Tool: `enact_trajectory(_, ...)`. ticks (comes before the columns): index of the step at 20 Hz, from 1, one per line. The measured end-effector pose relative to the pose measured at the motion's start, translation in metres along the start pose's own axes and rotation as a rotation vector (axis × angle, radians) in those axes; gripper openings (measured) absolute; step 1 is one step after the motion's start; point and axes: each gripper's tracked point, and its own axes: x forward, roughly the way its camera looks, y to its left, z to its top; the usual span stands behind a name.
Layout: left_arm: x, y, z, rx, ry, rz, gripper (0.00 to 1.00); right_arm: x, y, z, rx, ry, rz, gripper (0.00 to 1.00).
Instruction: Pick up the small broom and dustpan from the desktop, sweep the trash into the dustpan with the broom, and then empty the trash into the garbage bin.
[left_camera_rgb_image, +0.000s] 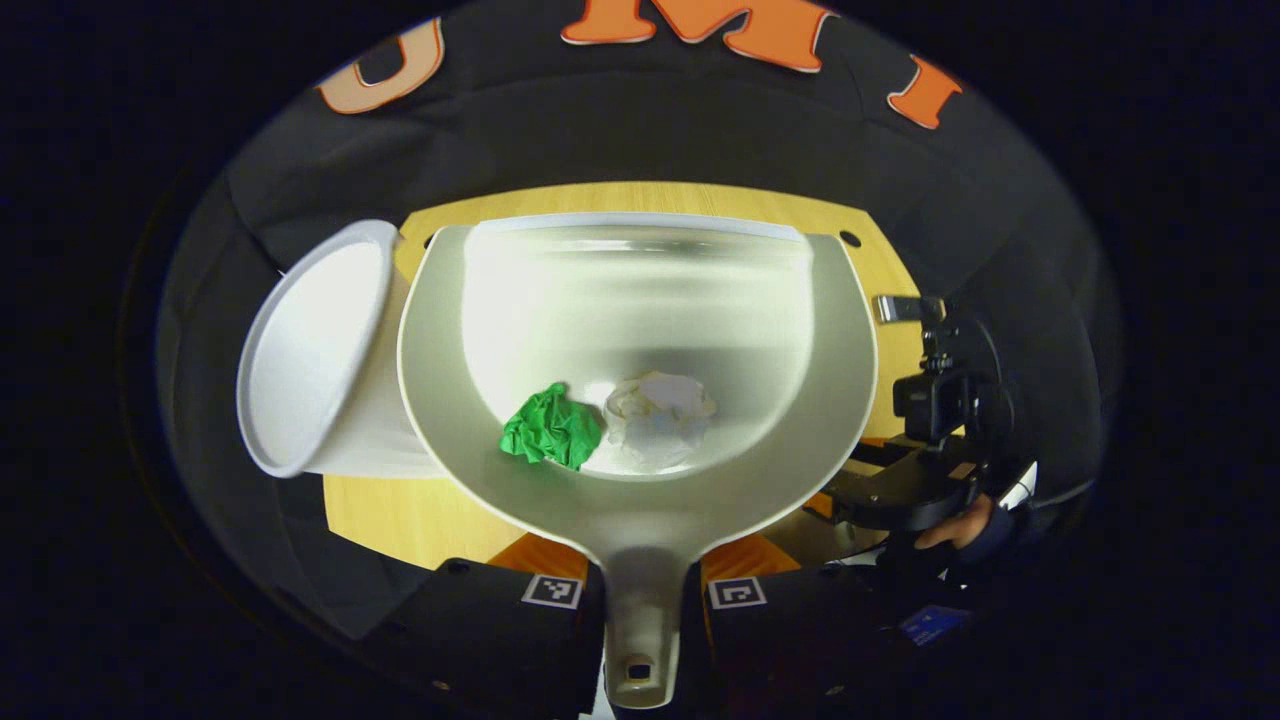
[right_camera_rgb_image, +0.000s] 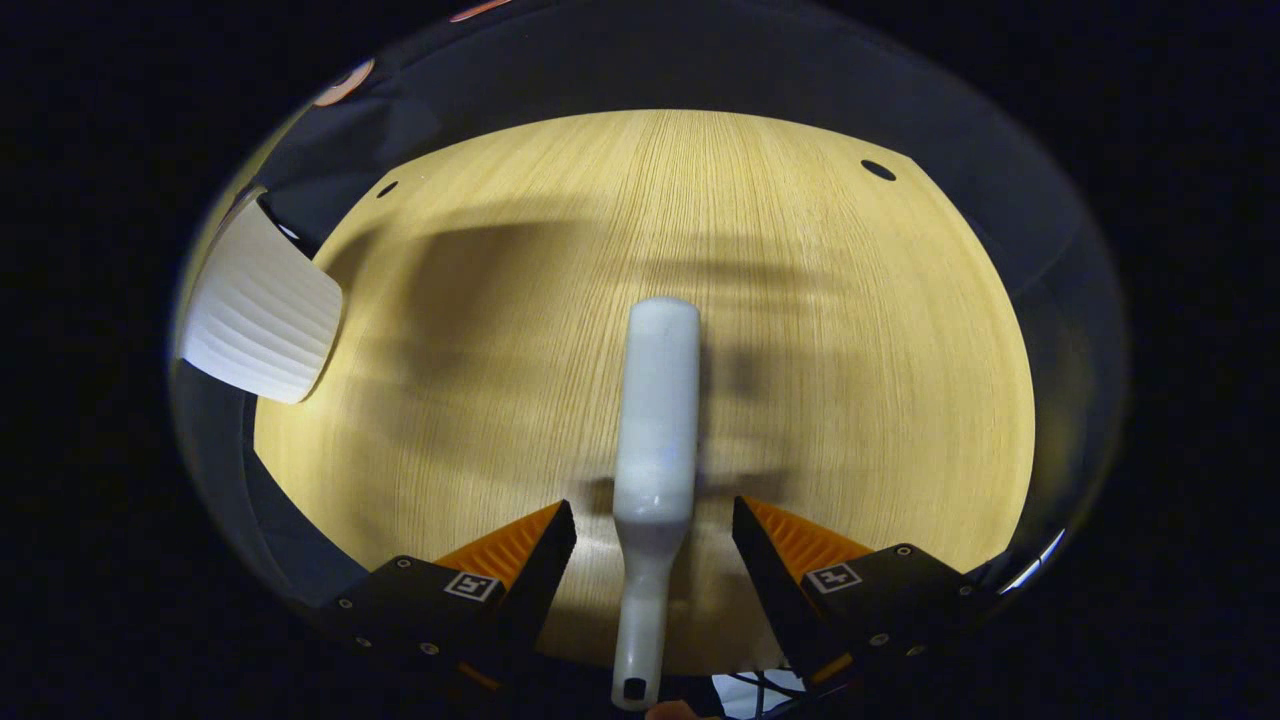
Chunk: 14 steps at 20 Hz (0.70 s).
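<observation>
A pale dustpan (left_camera_rgb_image: 640, 300) is held up over the wooden table (left_camera_rgb_image: 400, 515), and my left gripper (left_camera_rgb_image: 645, 580) is shut on its handle. A crumpled green paper (left_camera_rgb_image: 550, 428) and a crumpled white paper (left_camera_rgb_image: 660, 415) lie side by side in the pan. In the right gripper view the white broom (right_camera_rgb_image: 657, 400) lies on the table (right_camera_rgb_image: 850, 350), its handle pointing back between the fingers. My right gripper (right_camera_rgb_image: 655, 525) is open, with a gap on each side of the handle. It also shows at the right of the left gripper view, the right gripper (left_camera_rgb_image: 900, 490) held by a hand.
The white garbage bin (left_camera_rgb_image: 320, 350) stands just left of the dustpan, its open mouth facing the camera. In the right gripper view the ribbed bin (right_camera_rgb_image: 260, 320) sits at the table's far left edge. Small round holes mark the table's far corners.
</observation>
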Motion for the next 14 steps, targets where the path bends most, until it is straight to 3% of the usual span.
enact_trajectory(2, -0.001, 0.004, 0.010, -0.057, -0.041, -0.002, 0.31, -0.005, -0.001, 0.005, 0.005, -0.026, 0.000, 0.95)
enact_trajectory(8, 0.005, 0.077, 0.006, -0.180, -0.033, 0.189, 0.31, -0.005, -0.005, 0.005, 0.022, -0.030, -0.012, 0.95)
enact_trajectory(10, 0.012, 0.074, -0.015, -0.137, 0.011, 0.262, 0.31, -0.006, -0.005, 0.006, 0.027, -0.028, -0.008, 0.95)
enact_trajectory(14, 0.009, 0.081, -0.013, 0.007, 0.114, 0.461, 0.31, -0.006, -0.003, 0.007, 0.023, -0.021, 0.001, 0.95)
